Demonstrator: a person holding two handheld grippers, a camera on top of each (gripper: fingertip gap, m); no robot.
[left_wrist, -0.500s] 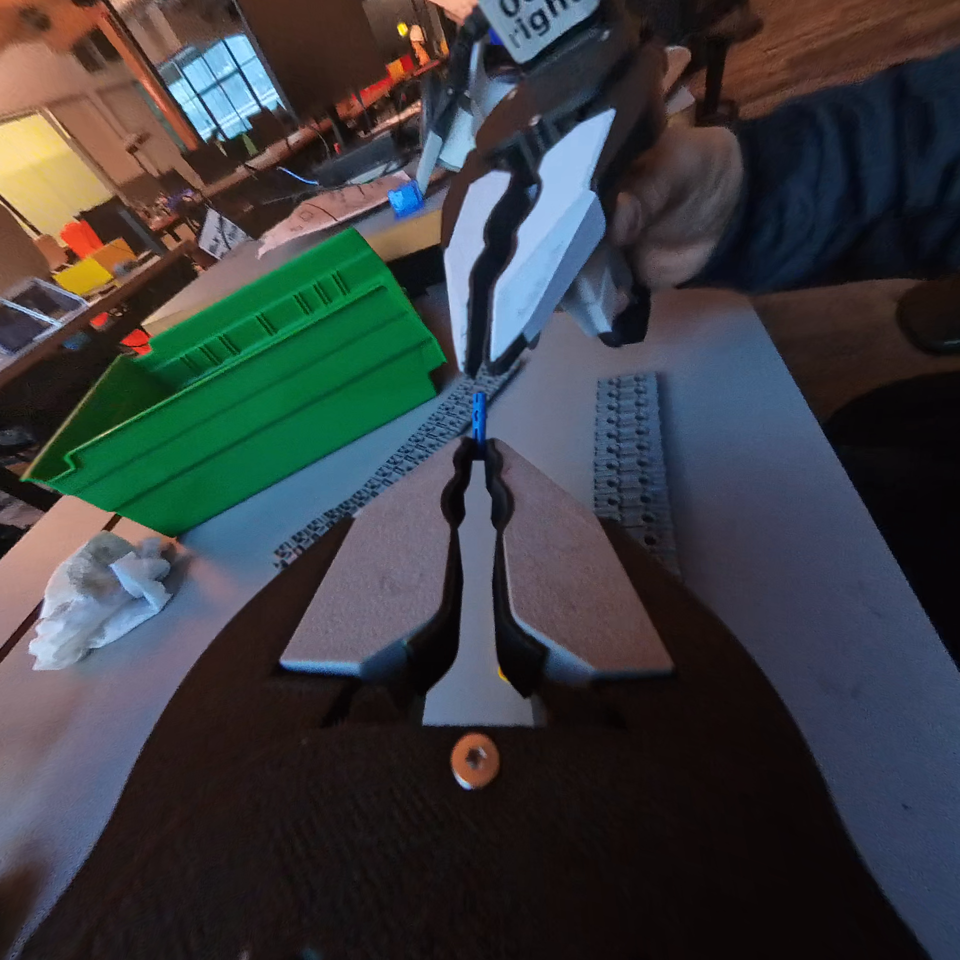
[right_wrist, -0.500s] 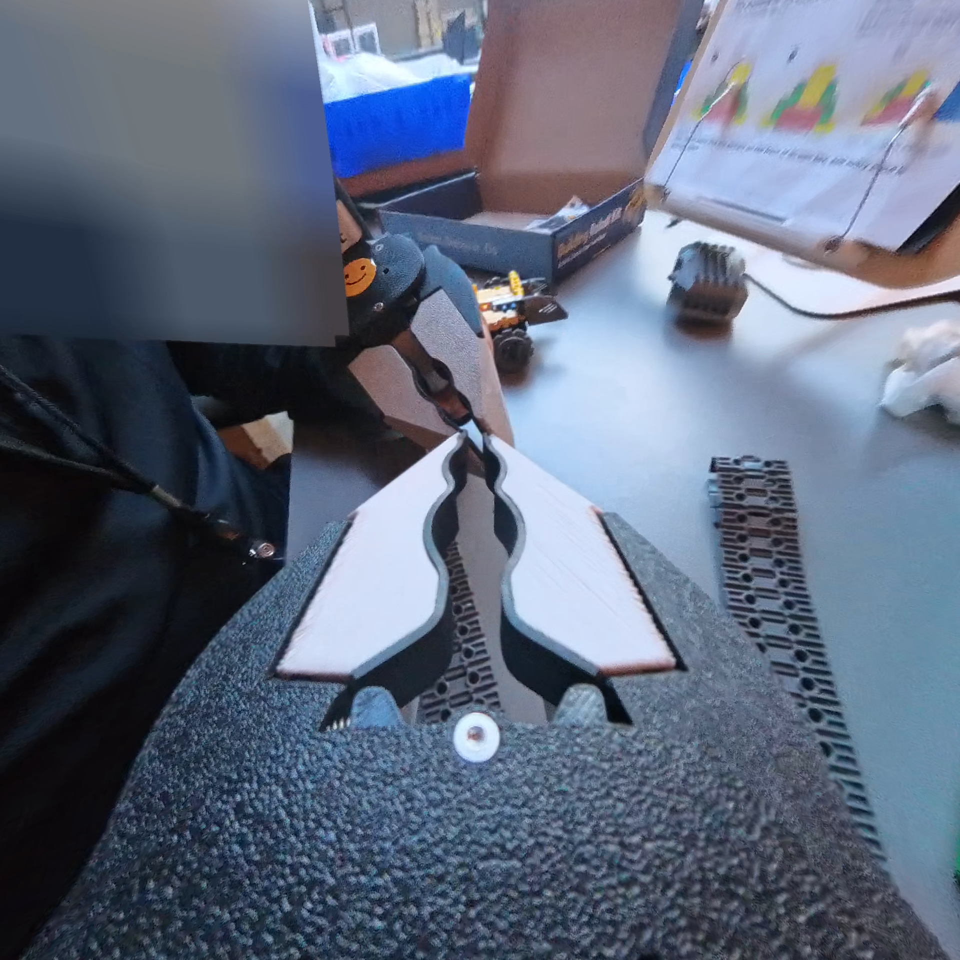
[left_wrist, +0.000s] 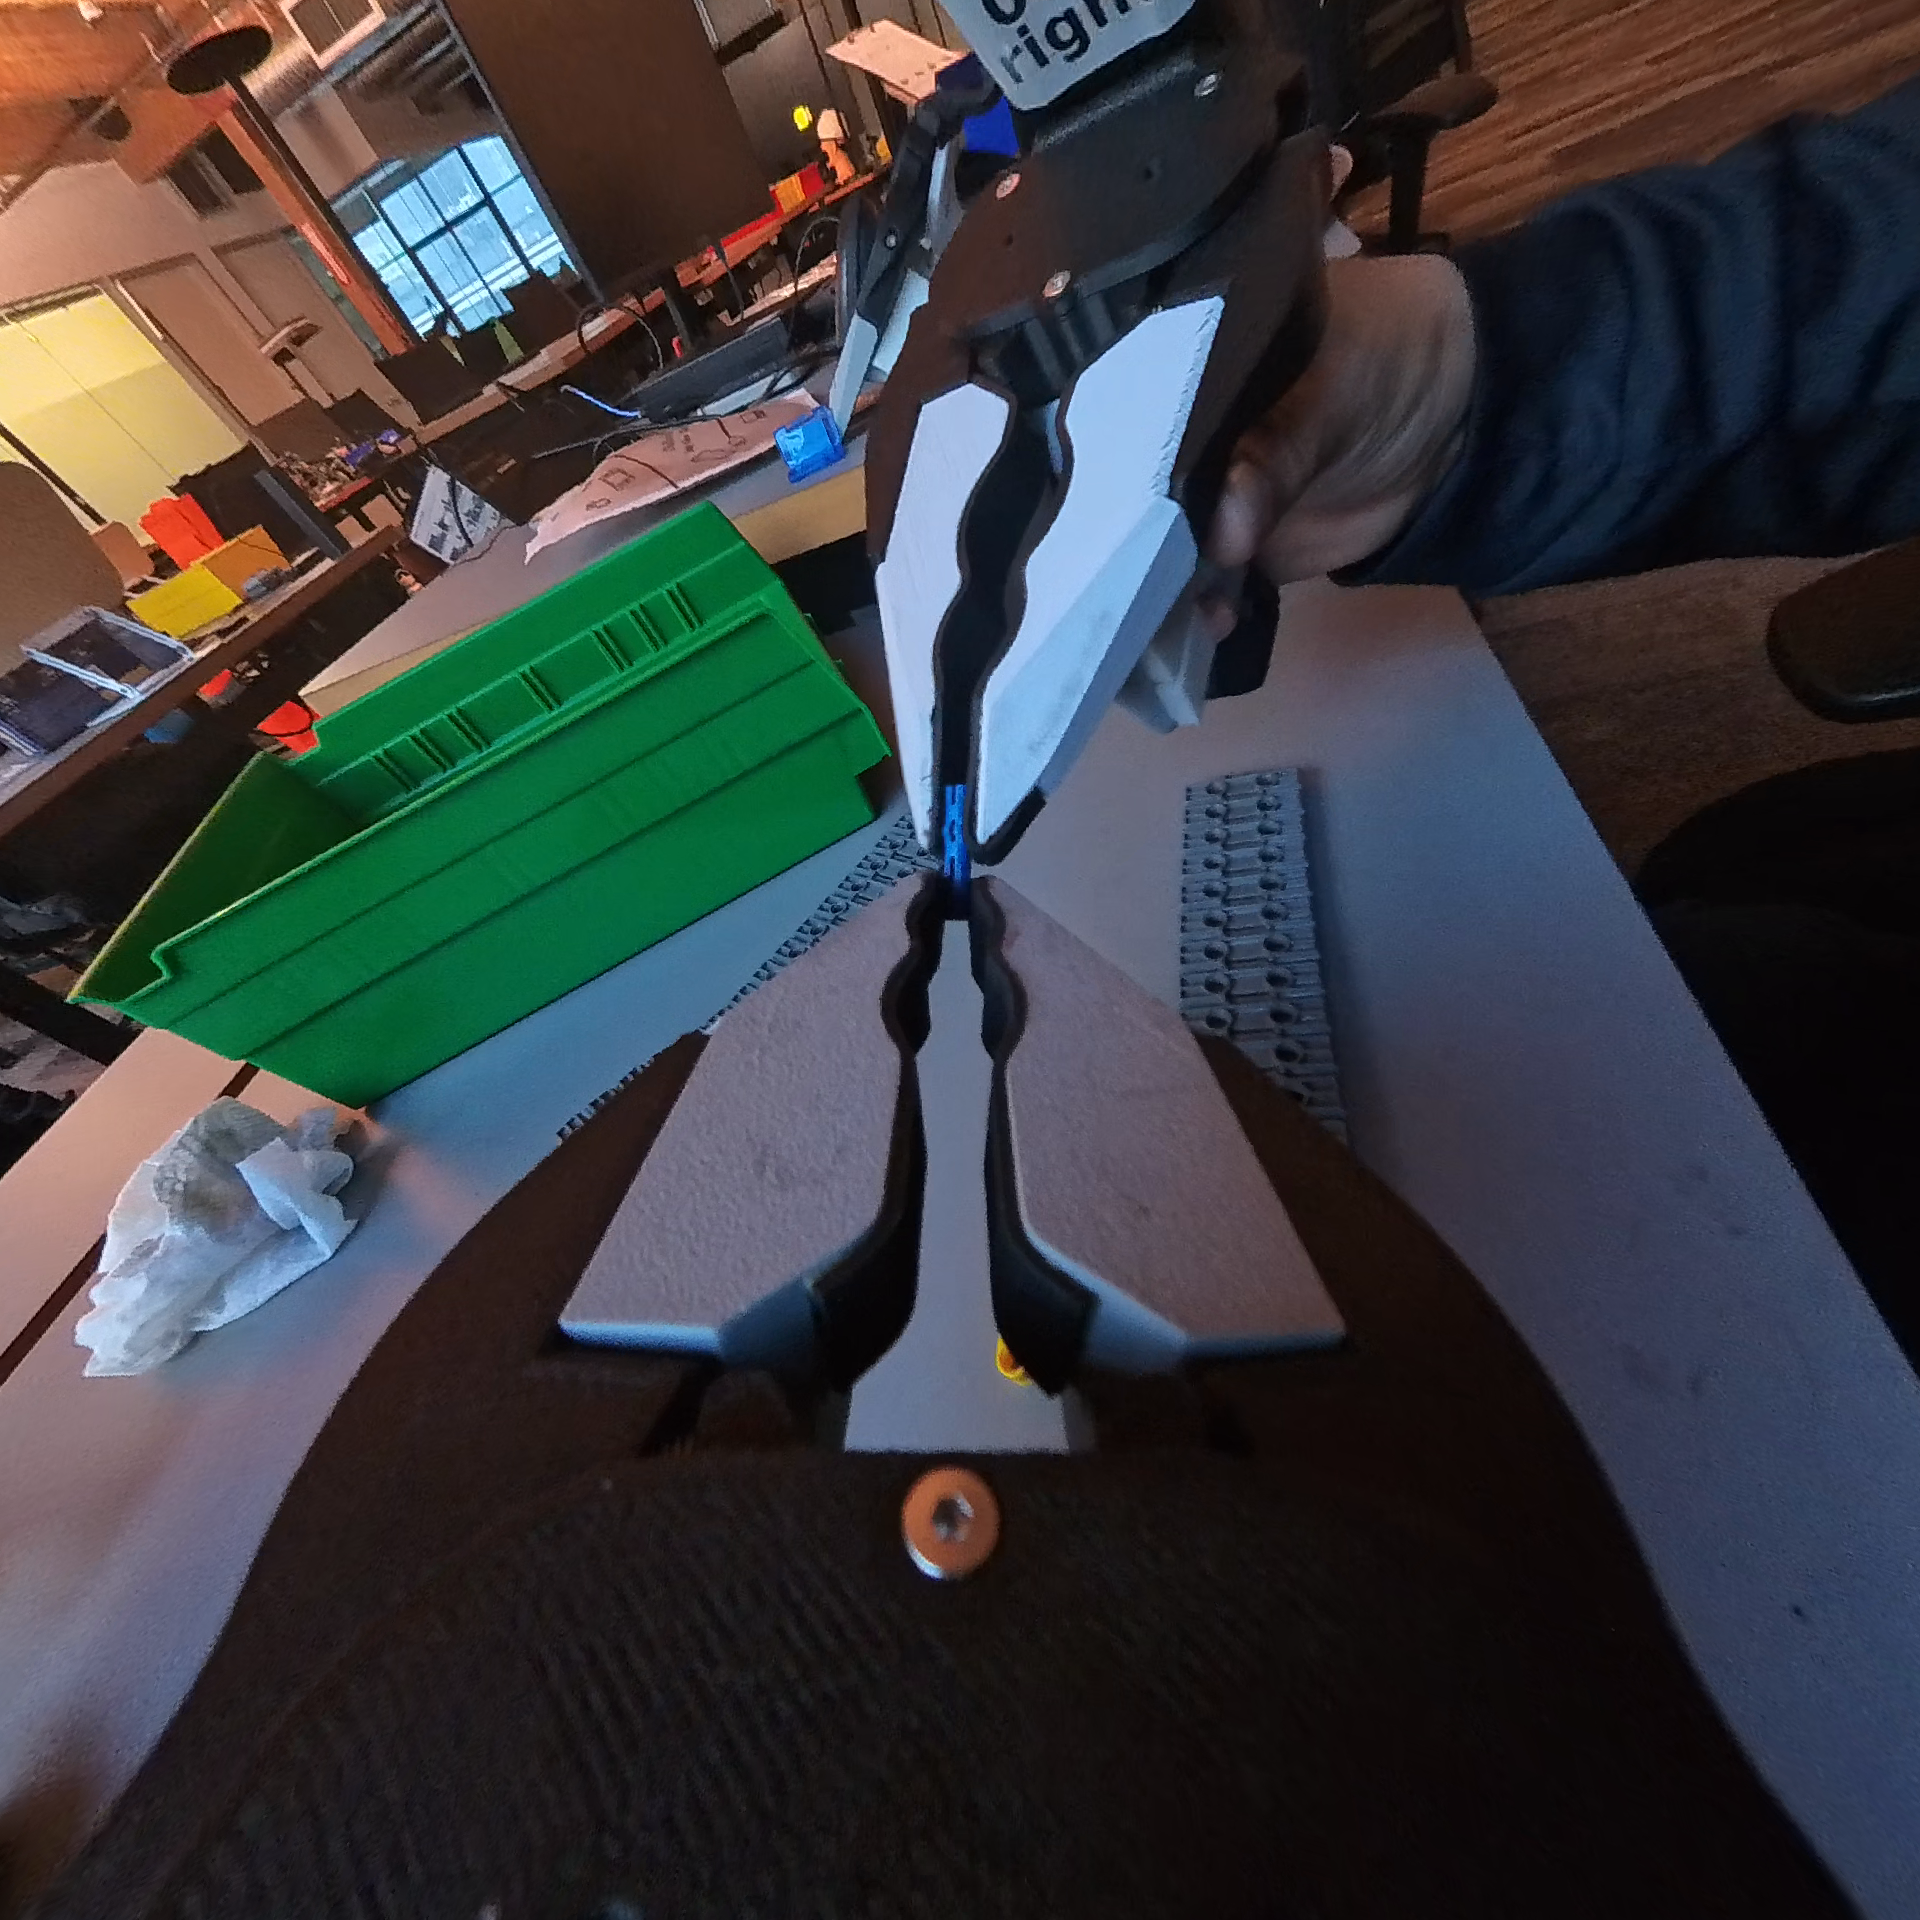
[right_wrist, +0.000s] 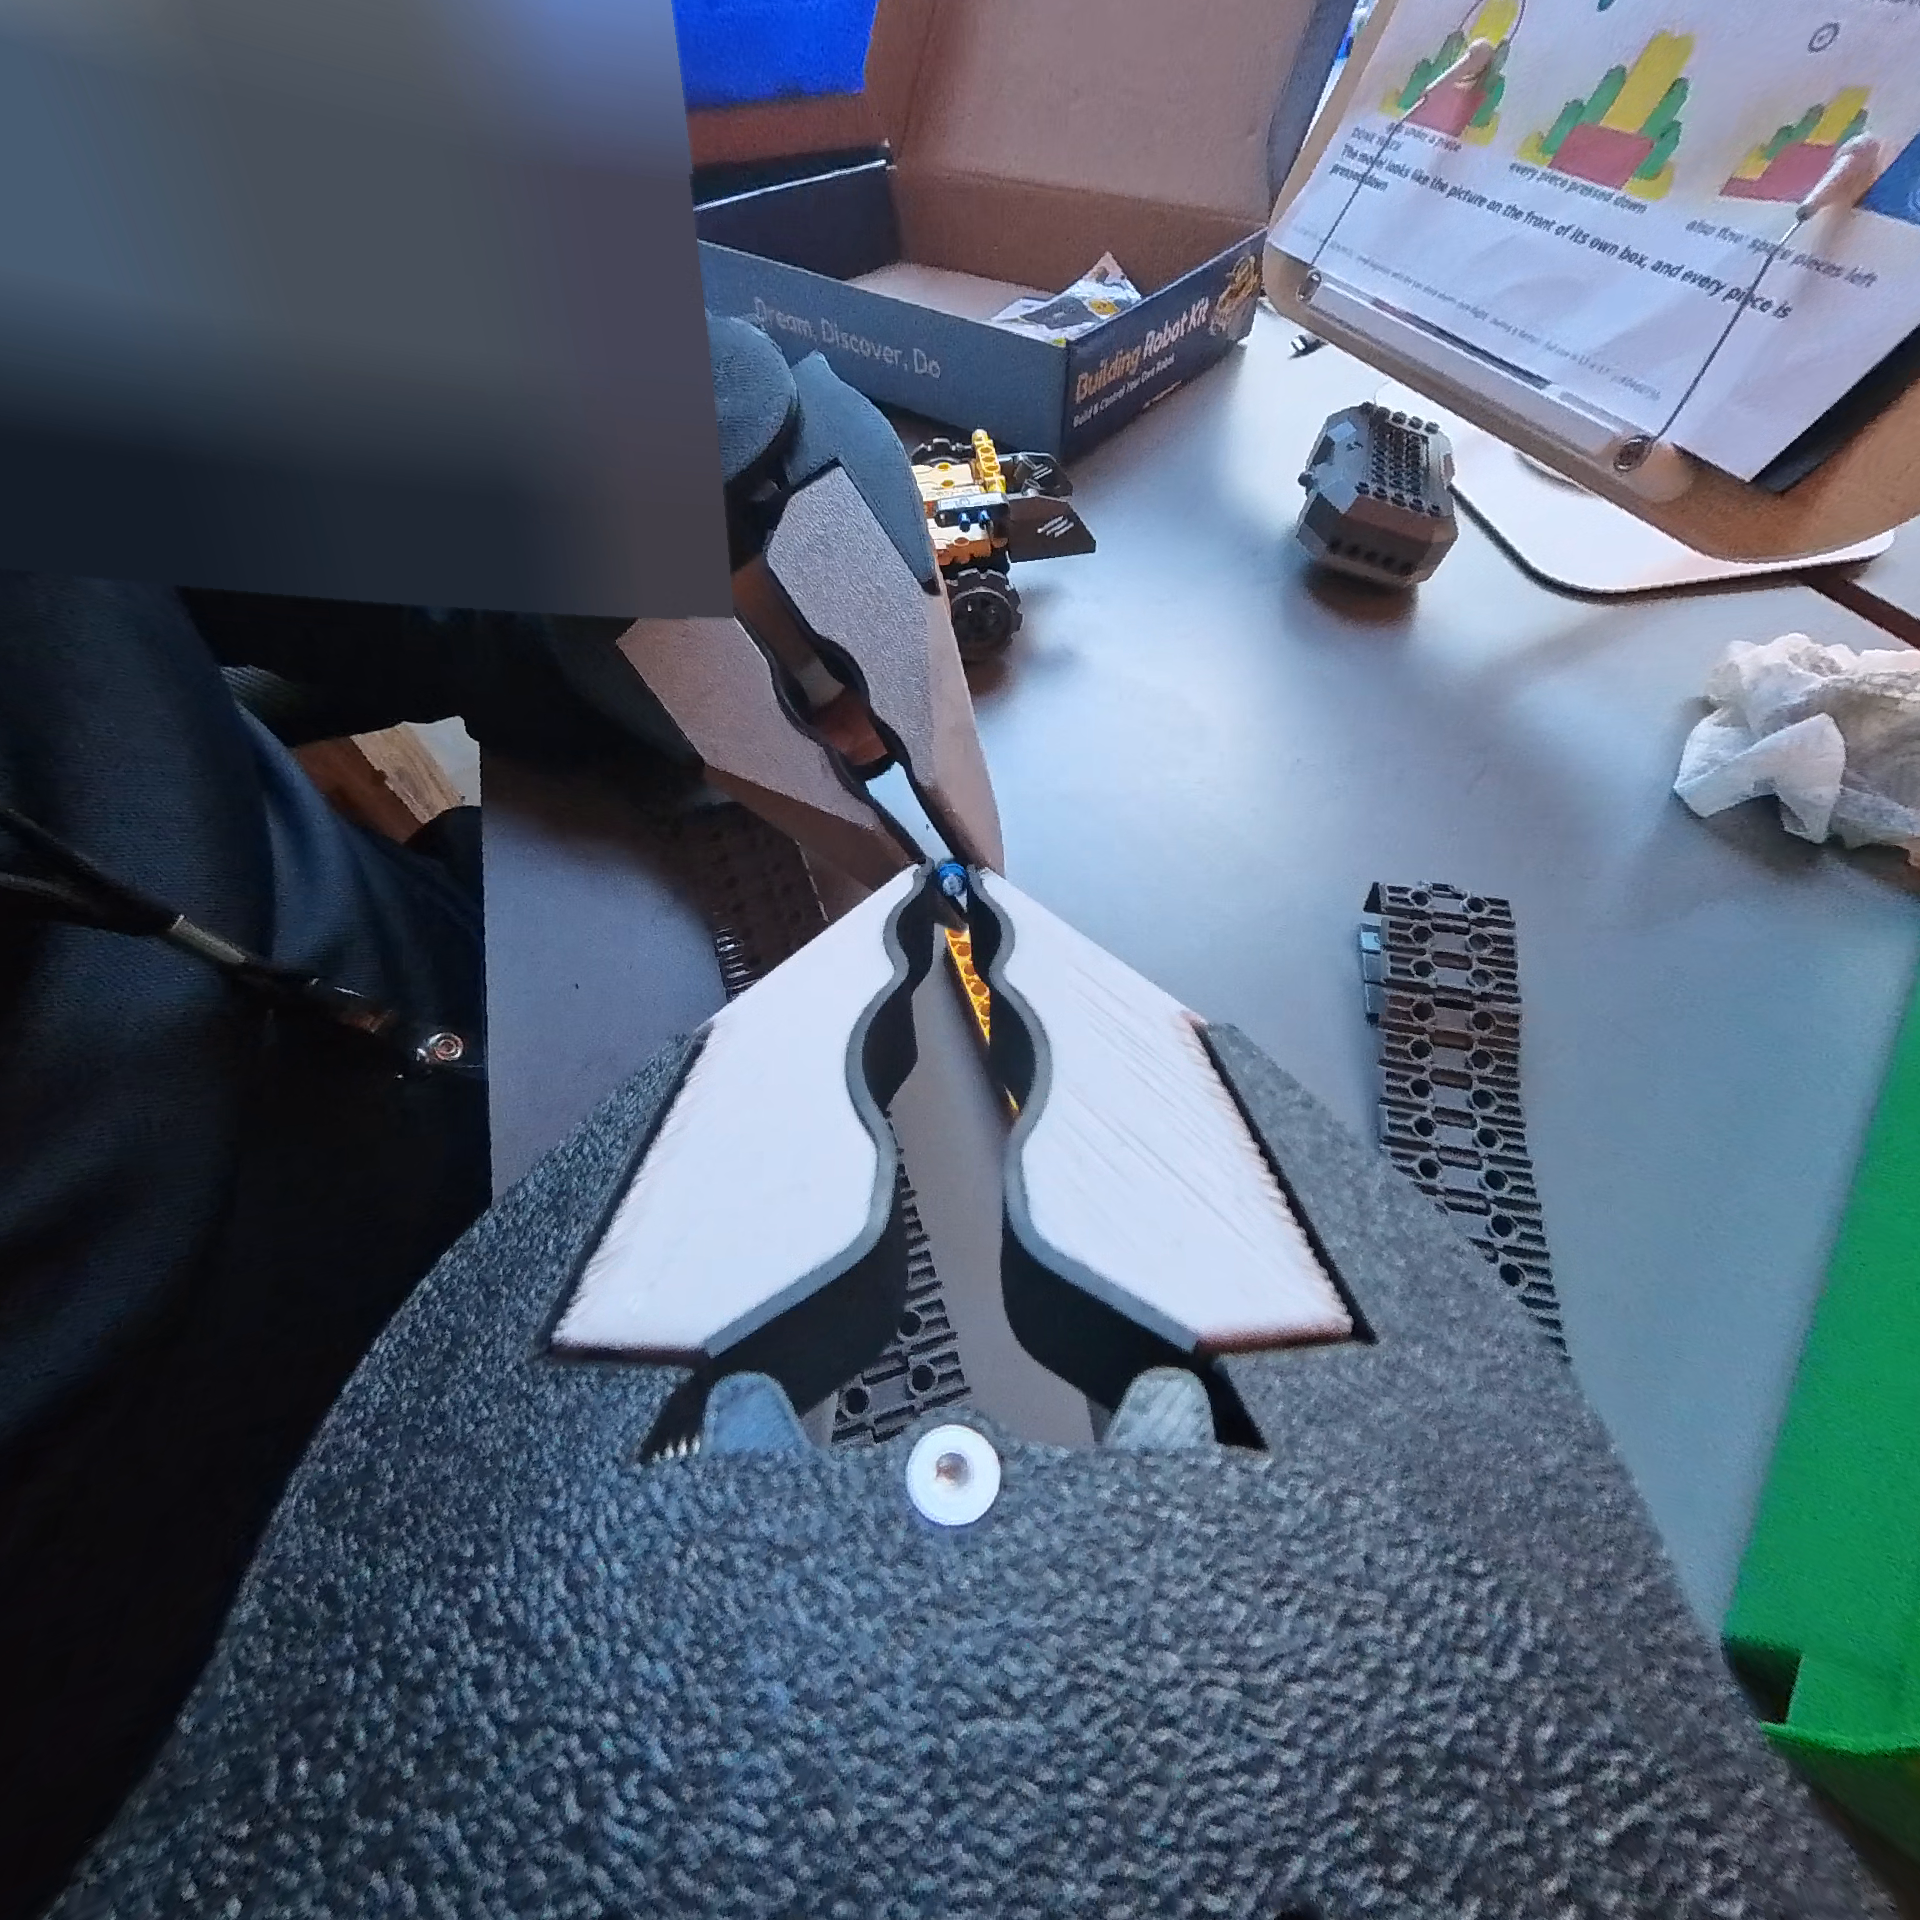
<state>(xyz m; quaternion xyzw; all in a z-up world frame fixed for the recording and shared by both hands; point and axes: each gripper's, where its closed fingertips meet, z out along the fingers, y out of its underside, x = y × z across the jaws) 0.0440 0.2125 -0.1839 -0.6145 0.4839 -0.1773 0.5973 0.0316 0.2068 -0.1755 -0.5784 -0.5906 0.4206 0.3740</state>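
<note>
Left wrist view: both grippers' jaws clenched on blue pin (left_wrist: 956, 831); green bin (left_wrist: 499, 873) left, tissue (left_wrist: 218, 1257) nearby

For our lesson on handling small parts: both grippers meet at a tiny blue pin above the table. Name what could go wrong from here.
1. The blue pin sits between the very fingertips of the left gripper and the right gripper; a slight twist could flick it out.
2. If dropped, it may land on the track strip or in the green bin.
3. The tips nearly touch, so they might collide.
</note>
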